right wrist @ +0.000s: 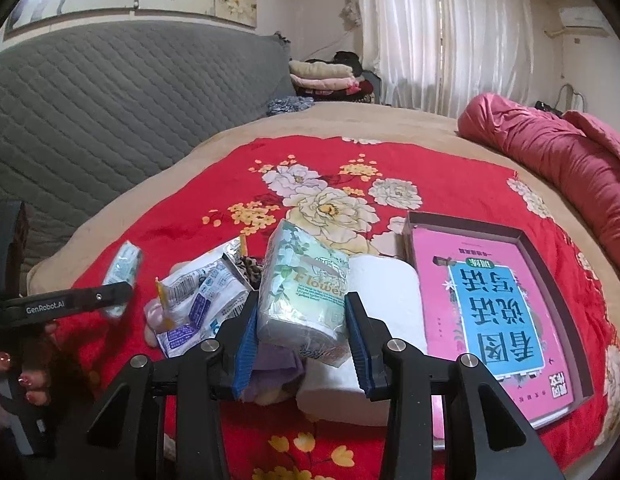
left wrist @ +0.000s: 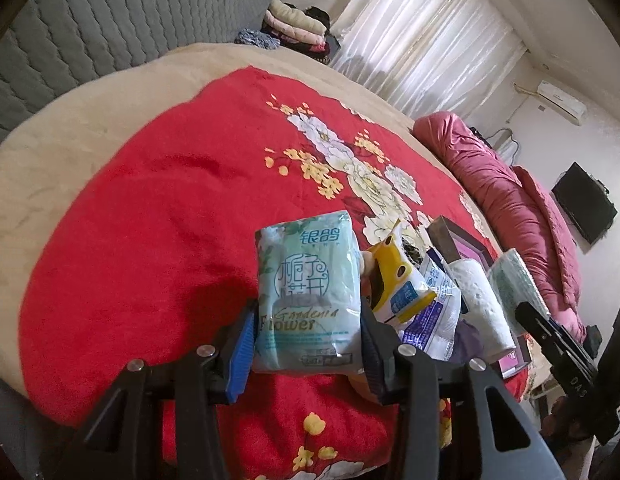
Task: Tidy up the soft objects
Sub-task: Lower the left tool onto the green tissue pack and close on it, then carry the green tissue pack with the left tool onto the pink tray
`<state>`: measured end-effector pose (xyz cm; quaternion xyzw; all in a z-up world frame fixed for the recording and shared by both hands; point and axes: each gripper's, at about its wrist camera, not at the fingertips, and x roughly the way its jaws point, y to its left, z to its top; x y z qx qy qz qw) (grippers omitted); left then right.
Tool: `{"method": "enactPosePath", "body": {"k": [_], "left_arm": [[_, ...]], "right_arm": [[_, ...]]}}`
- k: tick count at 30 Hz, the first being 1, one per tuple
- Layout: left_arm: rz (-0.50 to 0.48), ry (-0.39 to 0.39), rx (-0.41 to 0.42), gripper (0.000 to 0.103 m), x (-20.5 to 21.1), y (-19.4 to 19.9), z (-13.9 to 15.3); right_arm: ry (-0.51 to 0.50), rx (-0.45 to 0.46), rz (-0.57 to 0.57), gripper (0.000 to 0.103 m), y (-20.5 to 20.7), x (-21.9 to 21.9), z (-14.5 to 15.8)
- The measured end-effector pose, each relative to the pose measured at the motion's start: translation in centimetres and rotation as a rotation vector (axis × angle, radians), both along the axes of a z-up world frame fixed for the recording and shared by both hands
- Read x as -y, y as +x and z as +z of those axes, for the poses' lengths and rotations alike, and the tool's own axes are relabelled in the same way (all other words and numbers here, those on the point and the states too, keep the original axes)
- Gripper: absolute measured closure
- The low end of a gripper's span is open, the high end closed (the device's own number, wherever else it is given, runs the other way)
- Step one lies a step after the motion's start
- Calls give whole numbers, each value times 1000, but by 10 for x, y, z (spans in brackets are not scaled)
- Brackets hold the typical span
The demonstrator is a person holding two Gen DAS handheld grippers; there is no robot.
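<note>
Far left: grey quilted headboard [right wrist: 110, 112], tan blanket [left wrist: 70, 152], red flowered bedspread [left wrist: 150, 220] over it. Left gripper [left wrist: 308, 312] half closed, blue pads pressed against both sides of a pale green tissue pack [left wrist: 308, 284], held upright and lifted off the bedspread. Just right of it, in the left wrist view, a heap on the bedspread: yellow-and-white packet [left wrist: 394, 280], white wet-wipe pouch [left wrist: 434, 320], white paper roll [left wrist: 484, 300]. Further right, right gripper [right wrist: 300, 332] also partly closed, pads clamped on a second green tissue pack [right wrist: 302, 292], raised above a purple cloth [right wrist: 274, 372] and the roll. Beside that, a shallow box [right wrist: 550, 256] with a pink-and-blue book [right wrist: 498, 320] inside. Far right: rumpled pink quilt [right wrist: 550, 152].
</note>
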<state>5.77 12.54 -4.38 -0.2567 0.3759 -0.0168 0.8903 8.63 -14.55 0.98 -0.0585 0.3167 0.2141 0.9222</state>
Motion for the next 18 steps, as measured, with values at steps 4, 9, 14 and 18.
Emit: {"method": "enactPosePath", "body": {"k": [4, 9, 14, 18], "left_arm": [[0, 45, 16, 57, 12, -9, 13], [-51, 165, 62, 57, 49, -15, 35], [-99, 225, 86, 57, 81, -18, 53], [-146, 222, 80, 57, 104, -17, 59]], "right_arm": [[13, 29, -16, 61, -6, 9, 8], [35, 52, -46, 61, -12, 26, 16], [43, 65, -88, 61, -15, 45, 21], [35, 89, -166, 61, -17, 64, 25]]}}
